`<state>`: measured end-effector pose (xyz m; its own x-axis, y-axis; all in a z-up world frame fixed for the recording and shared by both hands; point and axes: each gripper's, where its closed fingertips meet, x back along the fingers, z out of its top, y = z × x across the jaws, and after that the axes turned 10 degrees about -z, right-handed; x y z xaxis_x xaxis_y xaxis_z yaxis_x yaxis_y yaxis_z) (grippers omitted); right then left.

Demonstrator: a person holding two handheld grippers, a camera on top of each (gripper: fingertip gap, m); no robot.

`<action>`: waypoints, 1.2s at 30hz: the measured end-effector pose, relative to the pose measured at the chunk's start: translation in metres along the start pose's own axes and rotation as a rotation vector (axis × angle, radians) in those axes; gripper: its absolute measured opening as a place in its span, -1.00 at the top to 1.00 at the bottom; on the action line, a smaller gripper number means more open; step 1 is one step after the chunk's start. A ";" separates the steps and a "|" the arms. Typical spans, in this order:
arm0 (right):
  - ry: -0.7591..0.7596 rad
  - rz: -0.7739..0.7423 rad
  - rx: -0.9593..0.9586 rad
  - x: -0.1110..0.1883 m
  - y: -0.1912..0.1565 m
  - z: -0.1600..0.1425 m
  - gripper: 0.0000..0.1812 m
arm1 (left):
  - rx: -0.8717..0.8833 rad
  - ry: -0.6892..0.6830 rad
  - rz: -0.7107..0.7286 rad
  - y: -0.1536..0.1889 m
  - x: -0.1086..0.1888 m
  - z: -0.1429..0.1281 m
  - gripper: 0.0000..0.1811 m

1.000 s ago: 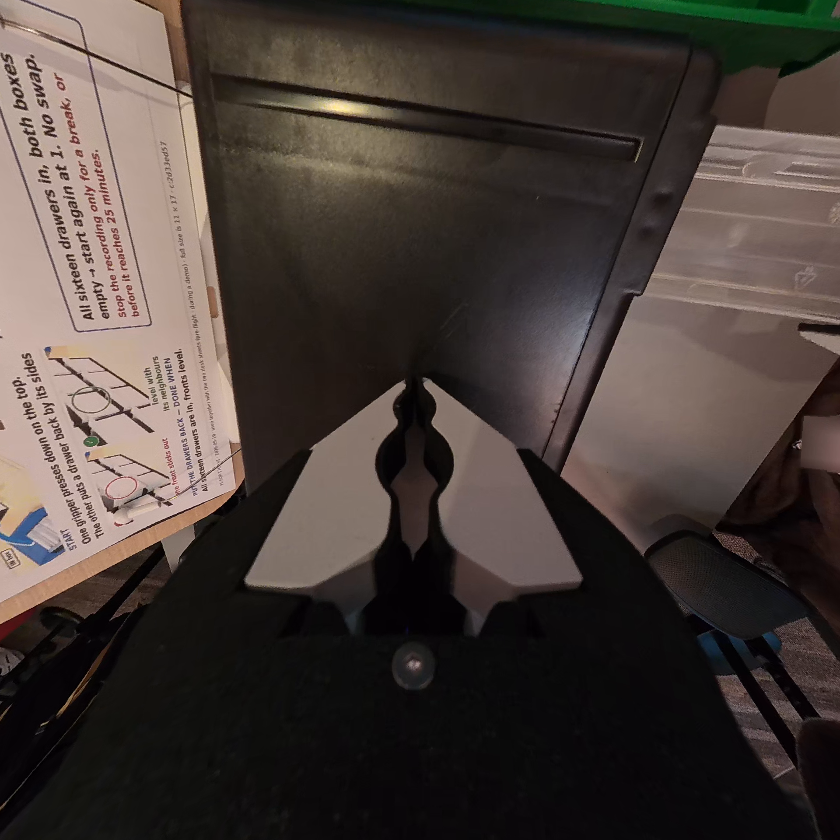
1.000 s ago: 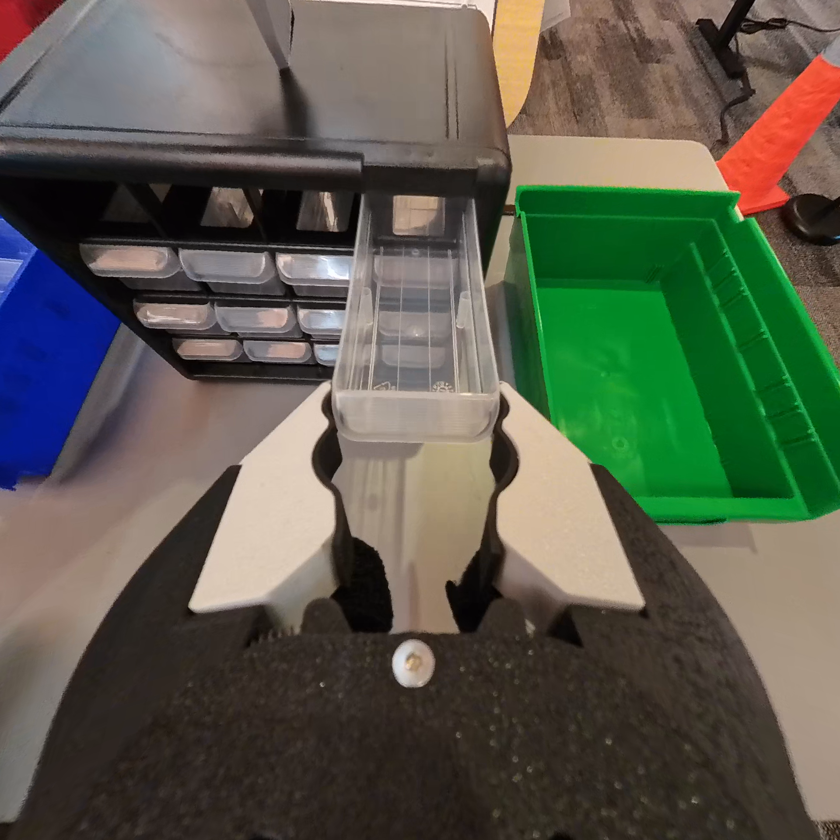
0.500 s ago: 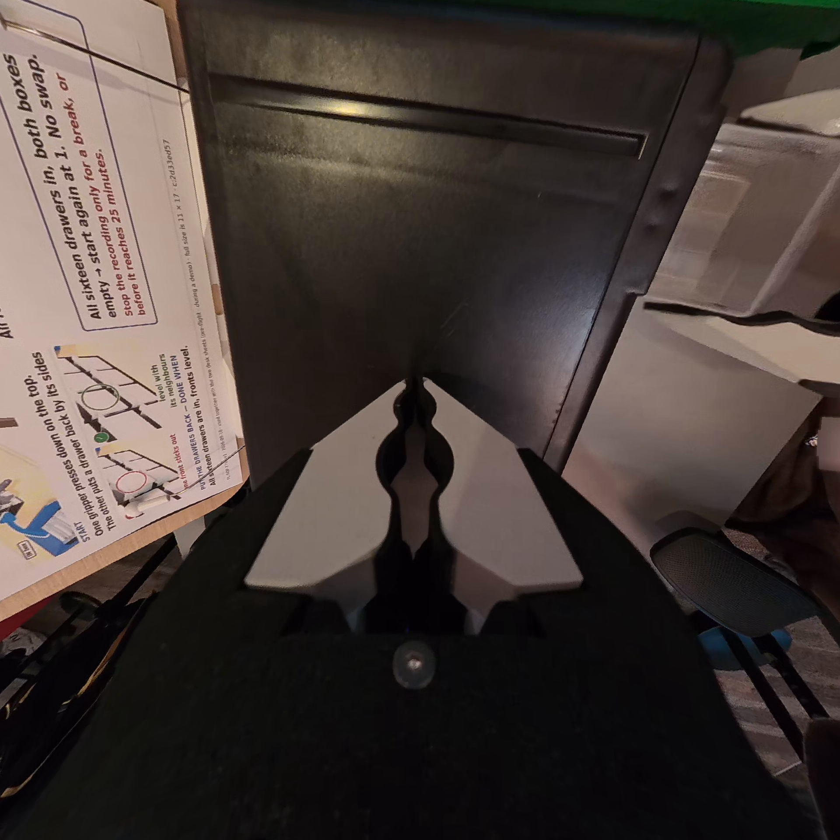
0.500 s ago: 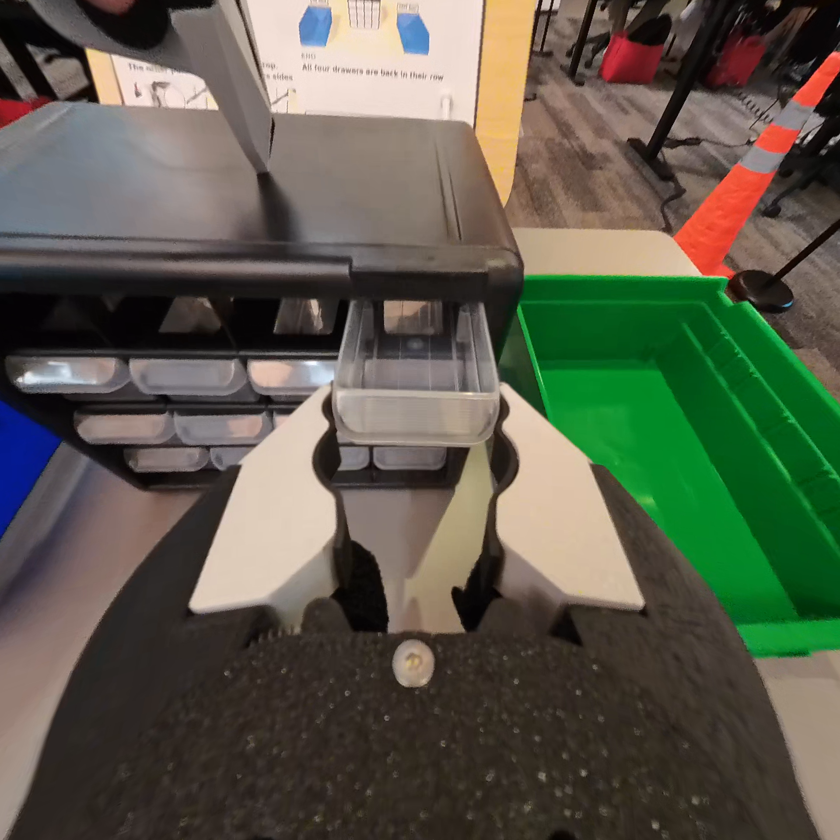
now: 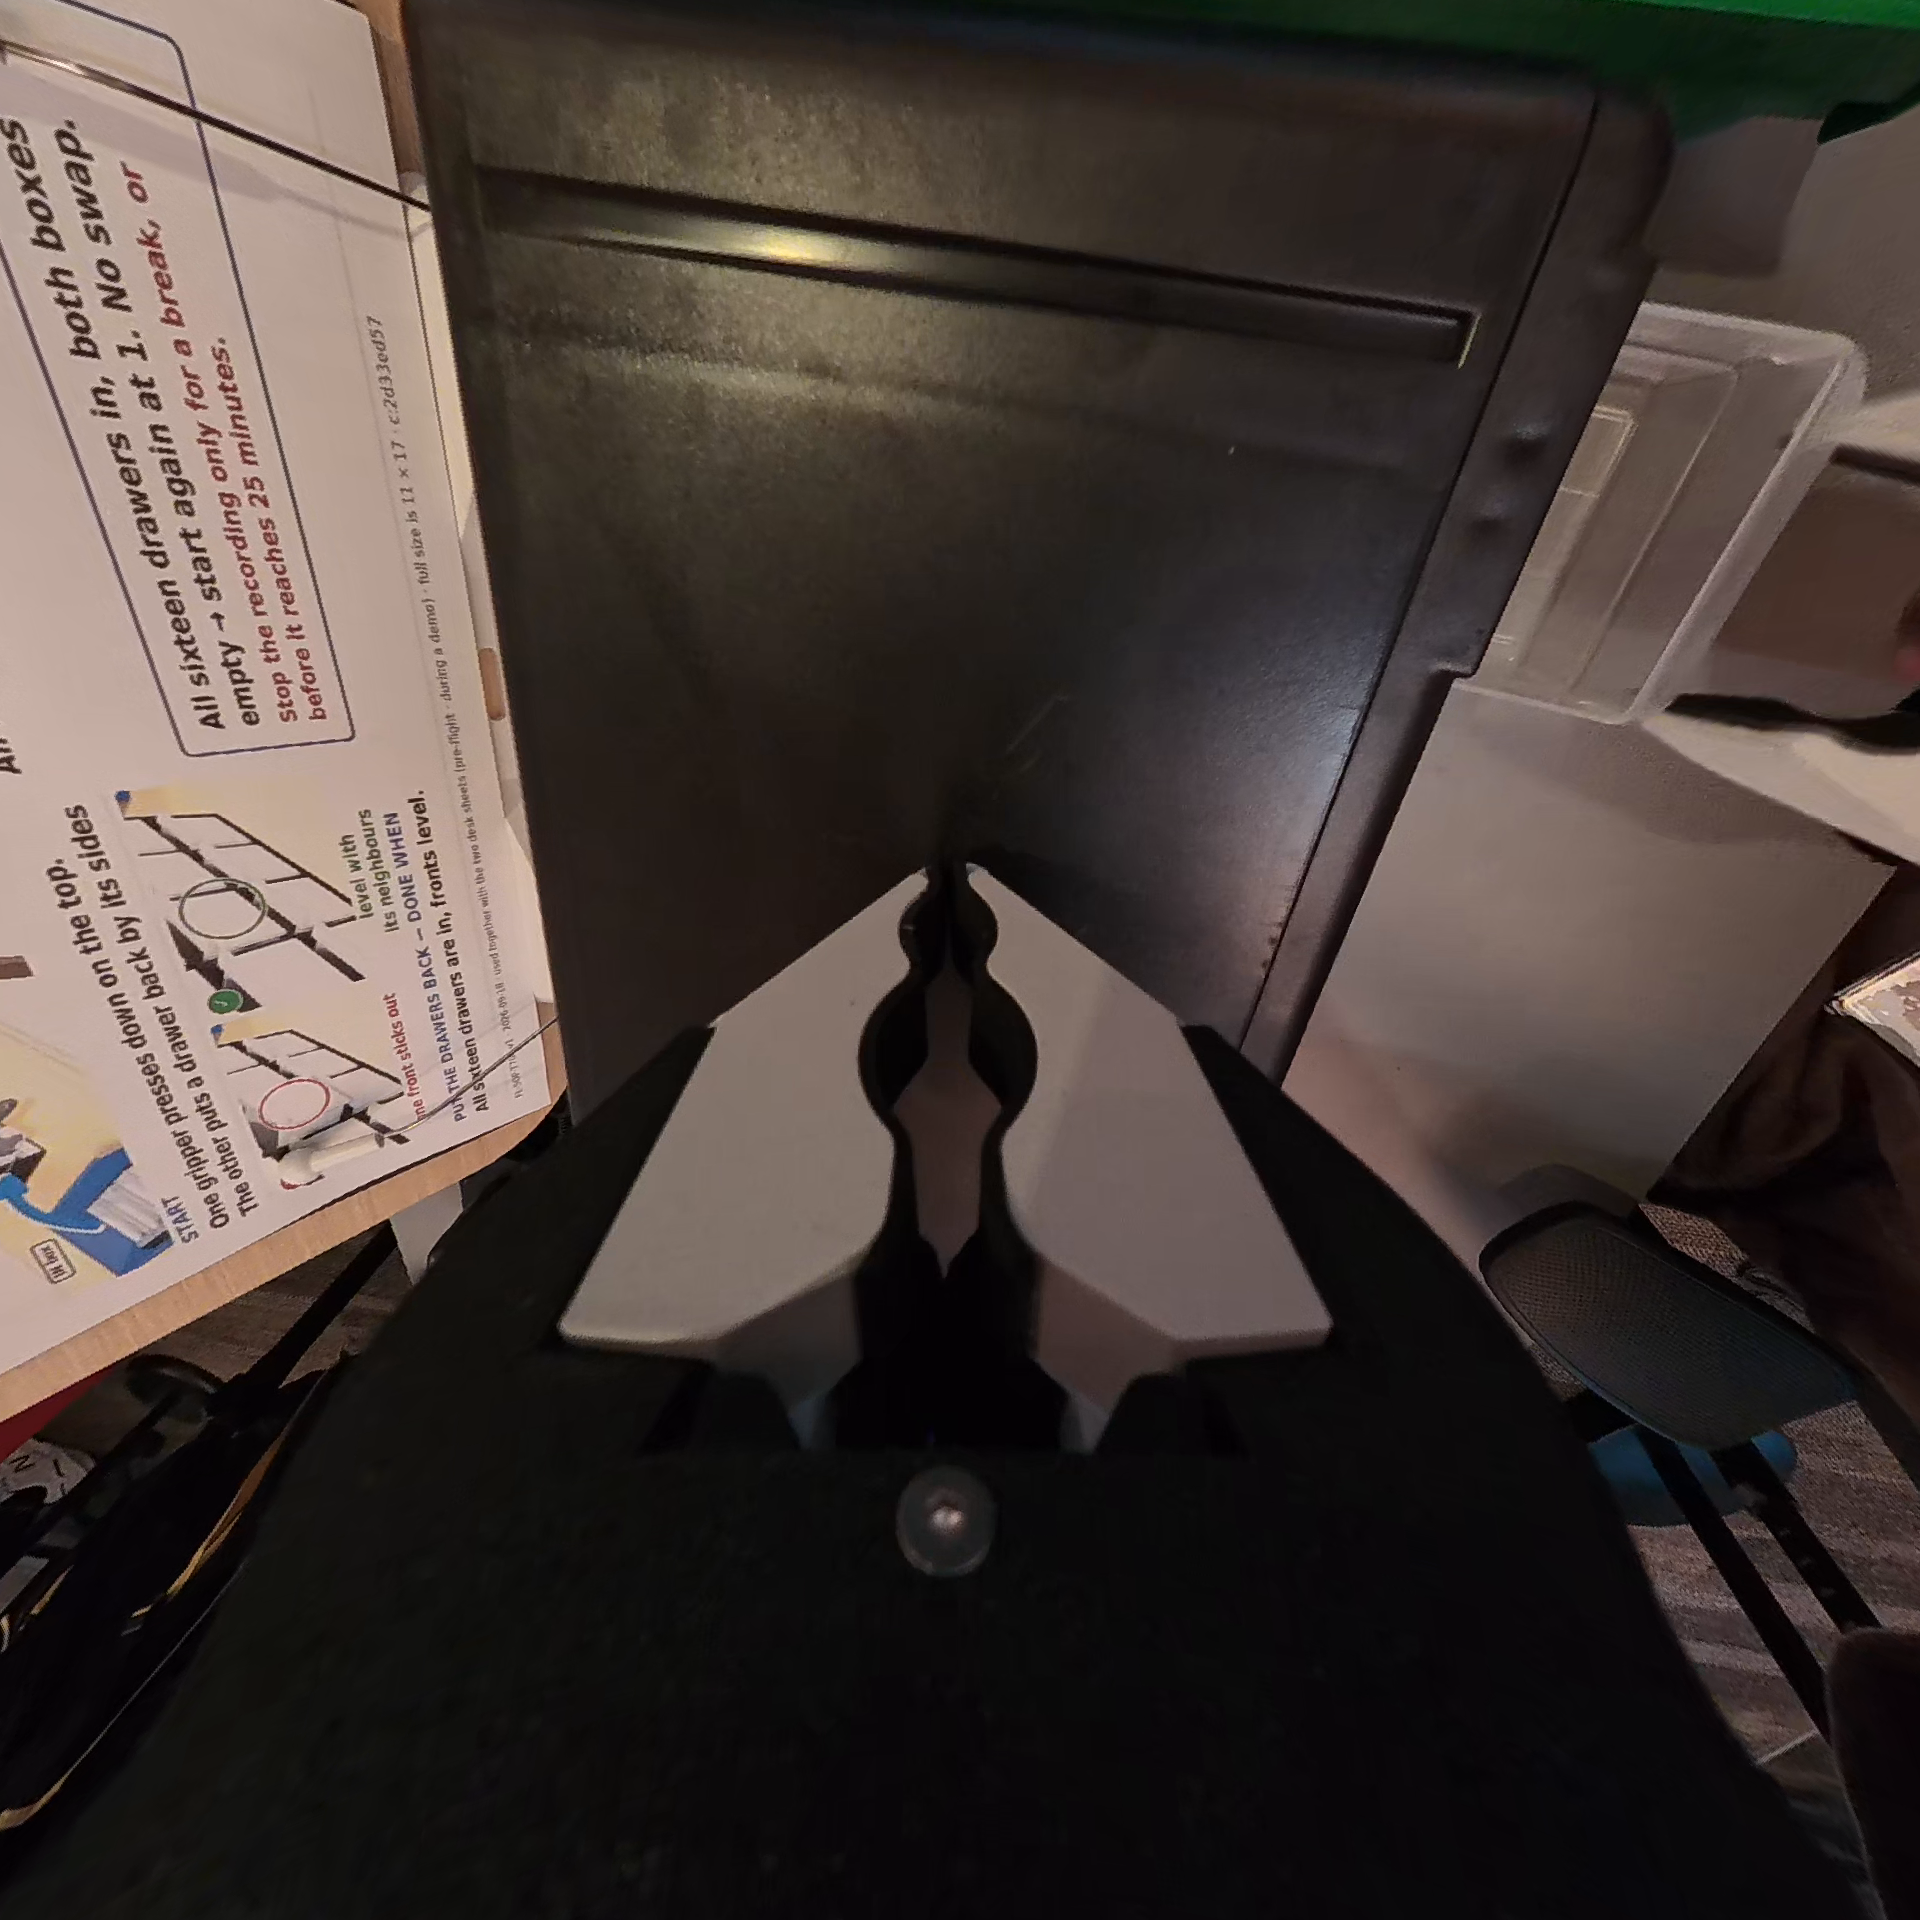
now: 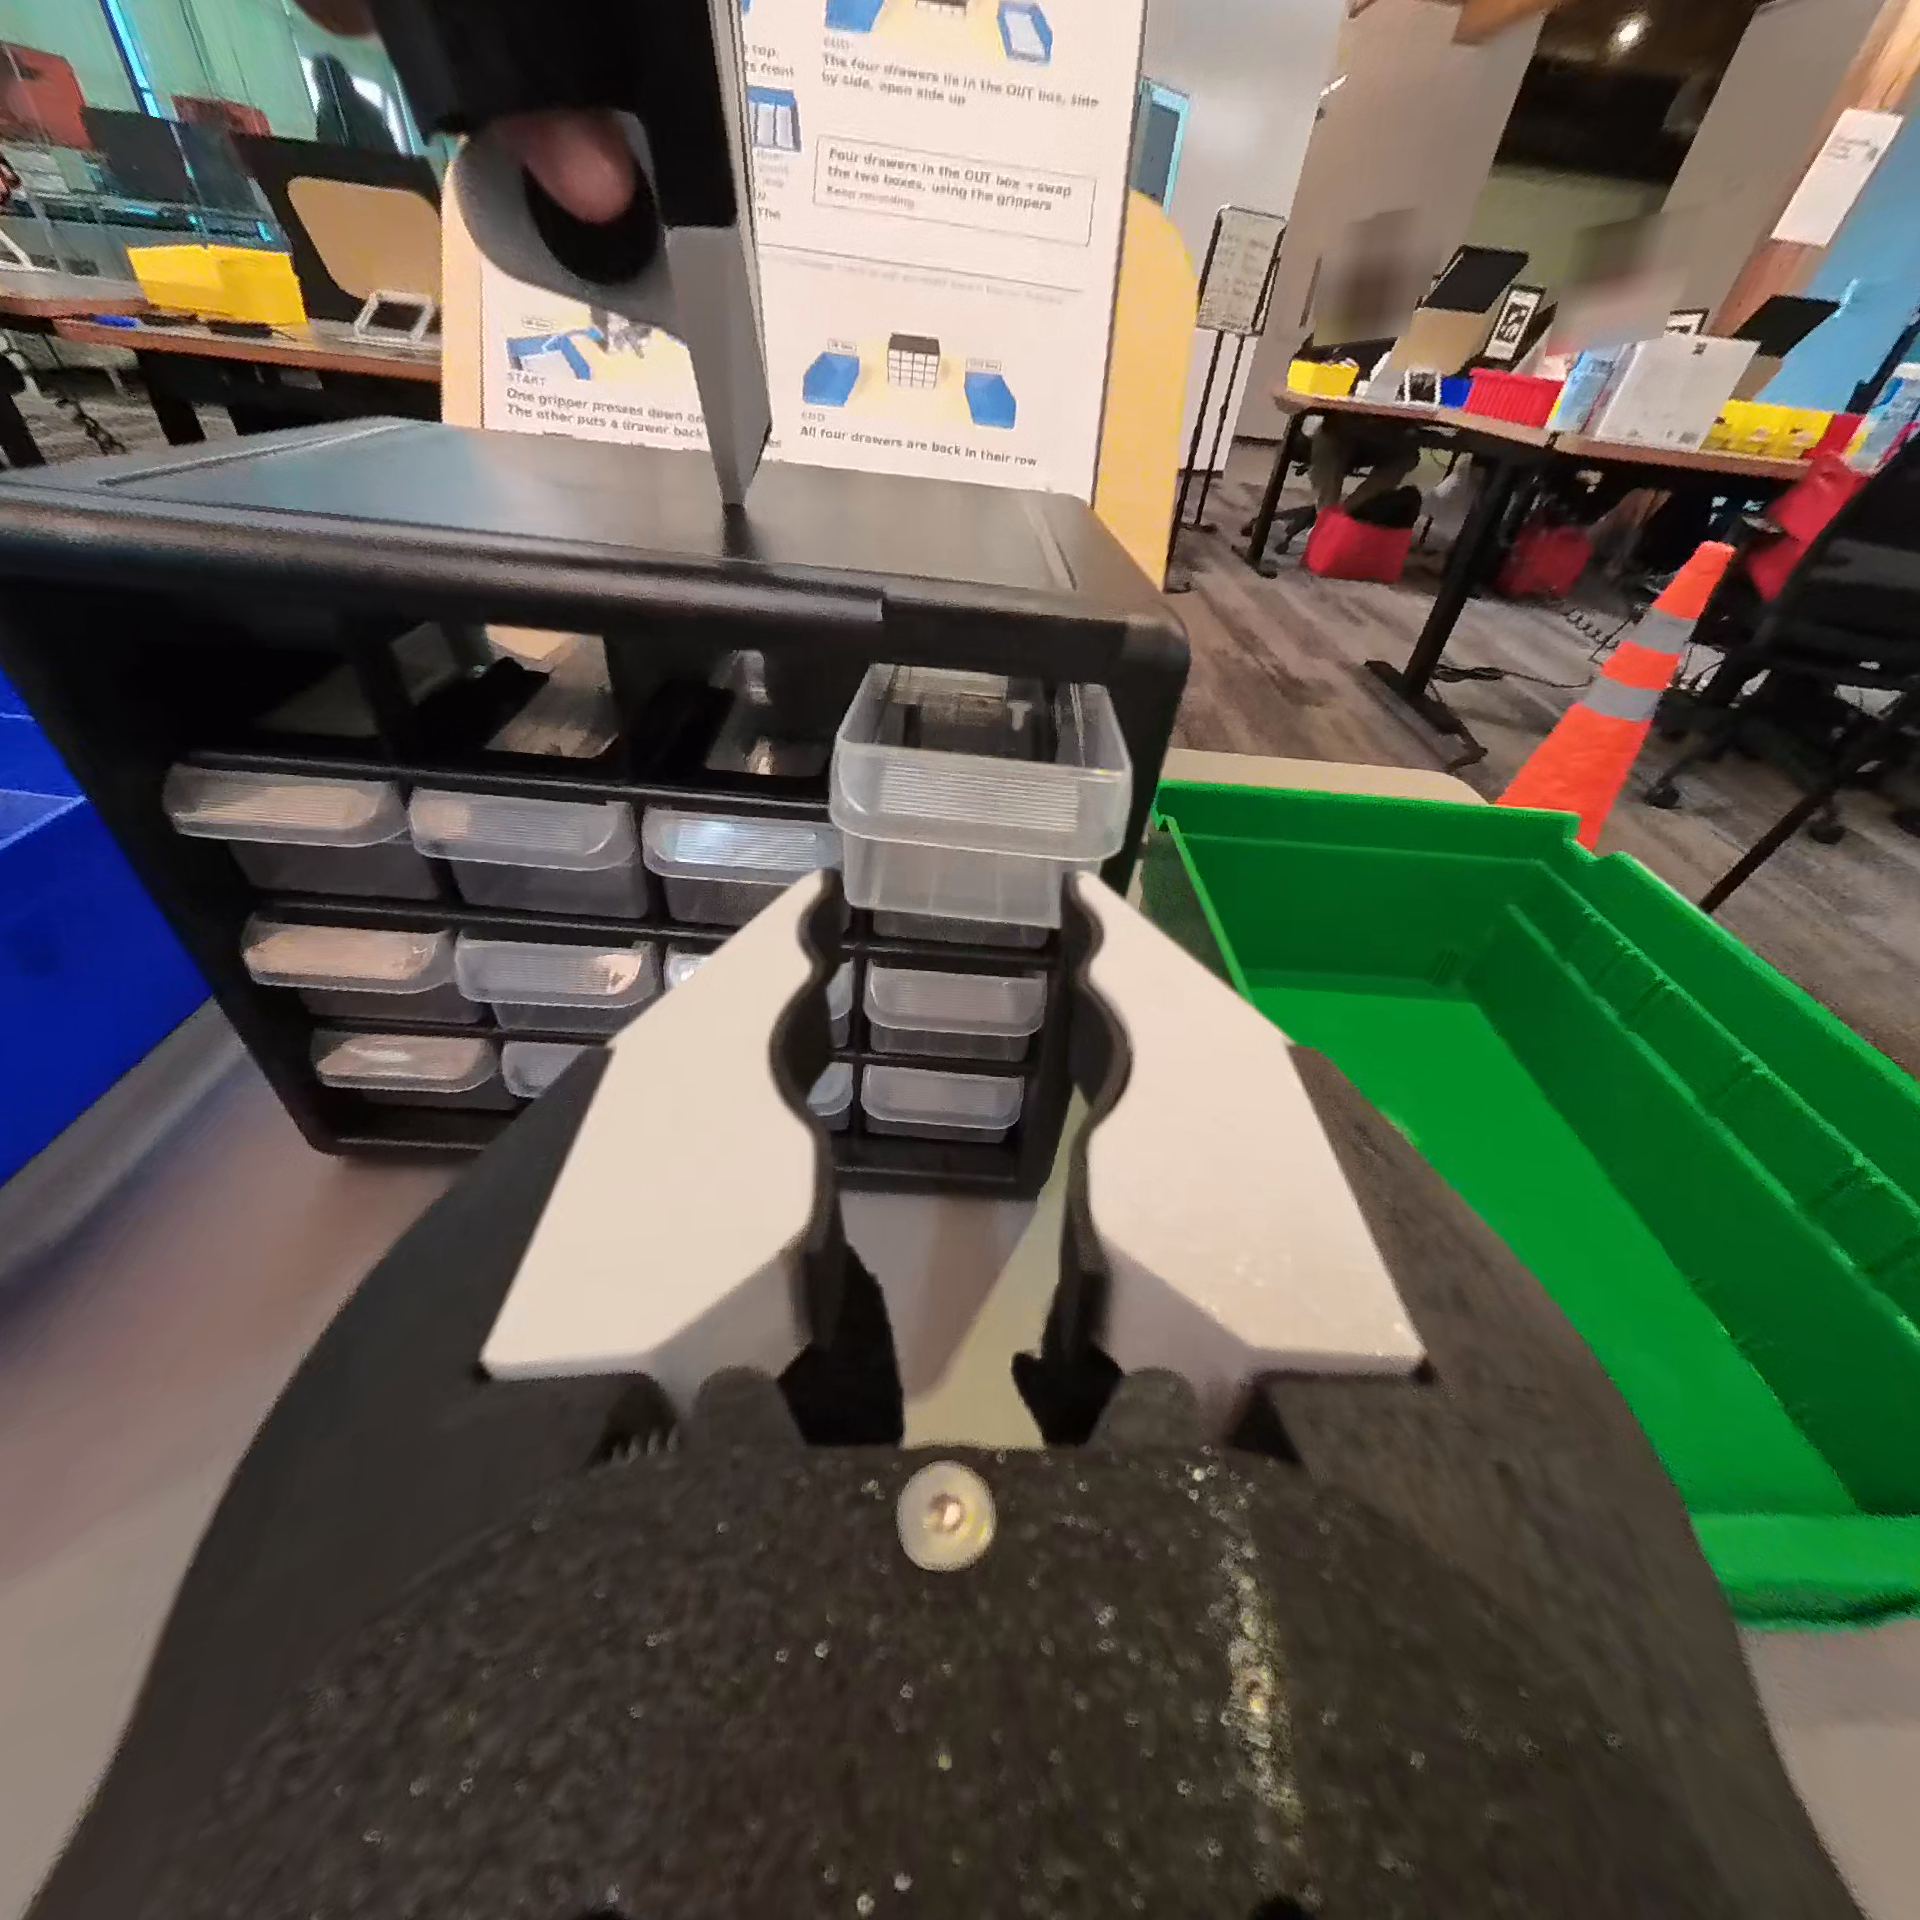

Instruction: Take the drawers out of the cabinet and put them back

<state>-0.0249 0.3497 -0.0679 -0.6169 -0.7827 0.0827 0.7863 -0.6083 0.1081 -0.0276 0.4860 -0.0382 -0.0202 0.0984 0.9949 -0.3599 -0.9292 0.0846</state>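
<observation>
The black drawer cabinet stands on the grey table. My left gripper is shut and empty, with its tips pressed down on the cabinet top; it also shows in the right wrist view. A clear drawer sits in the top right slot with its front sticking out; it also shows in the left wrist view. My right gripper is just in front of that drawer, jaws partly apart, with nothing between the pads. The other three top slots are empty. The lower rows hold clear drawers.
An empty green bin stands right of the cabinet and a blue bin left of it. An instruction board stands behind the cabinet. An orange cone, chairs and other tables are farther off on the floor.
My right gripper slid the clear drawer most of the way into the top right slot, let go of its sides and narrowed its jaws. My left gripper stayed pressed on the cabinet top.
</observation>
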 end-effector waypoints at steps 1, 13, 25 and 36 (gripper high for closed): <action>-0.001 -0.005 0.000 -0.004 0.000 0.000 0.55 | 0.001 0.000 0.001 0.000 0.000 0.000 1.00; -0.031 0.001 -0.059 -0.055 0.001 0.000 0.64 | -0.002 -0.004 -0.002 0.000 0.000 0.000 1.00; -0.038 0.105 -0.092 -0.037 -0.006 -0.012 0.60 | -0.024 0.021 0.022 0.000 0.000 0.000 1.00; -0.079 0.350 -0.015 0.106 -0.048 -0.088 0.56 | -0.127 0.325 -0.037 0.013 0.034 -0.016 0.87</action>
<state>-0.1250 0.2840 -0.1512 -0.3101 -0.9319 0.1882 0.9506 -0.3072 0.0449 -0.0474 0.4830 -0.0046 -0.2939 0.2589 0.9201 -0.4784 -0.8732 0.0929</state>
